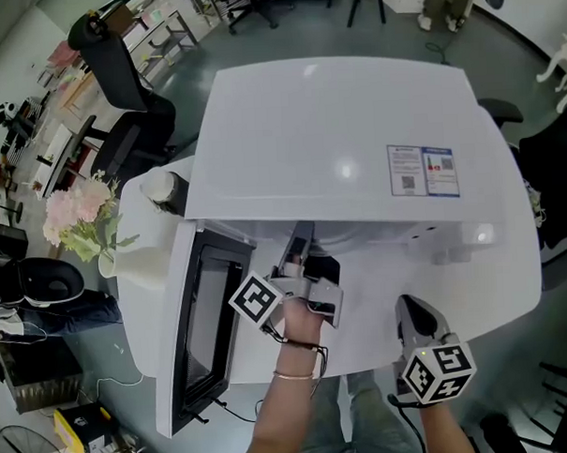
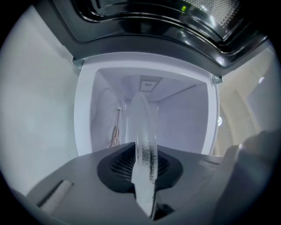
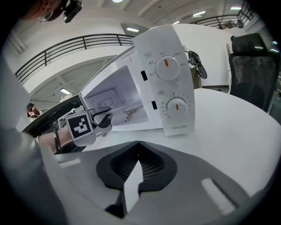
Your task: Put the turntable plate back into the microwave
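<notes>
The clear glass turntable plate (image 2: 142, 127) shows edge-on in the left gripper view, and my left gripper (image 2: 145, 169) is shut on its rim. Straight ahead of it lies the open cavity (image 2: 175, 114) of the white microwave (image 1: 336, 143), with the roller ring (image 2: 116, 132) inside. In the head view the left gripper (image 1: 300, 239) is at the cavity mouth, beside the swung-open door (image 1: 199, 328). My right gripper (image 1: 411, 311) hovers over the table in front of the microwave's right side, shut with nothing in it (image 3: 137, 167).
The control panel with two dials (image 3: 169, 79) stands right of the cavity. The round white table (image 1: 511, 286) carries the microwave. A vase of pink flowers (image 1: 81, 216) stands at the left, and office chairs (image 1: 118, 78) stand beyond it.
</notes>
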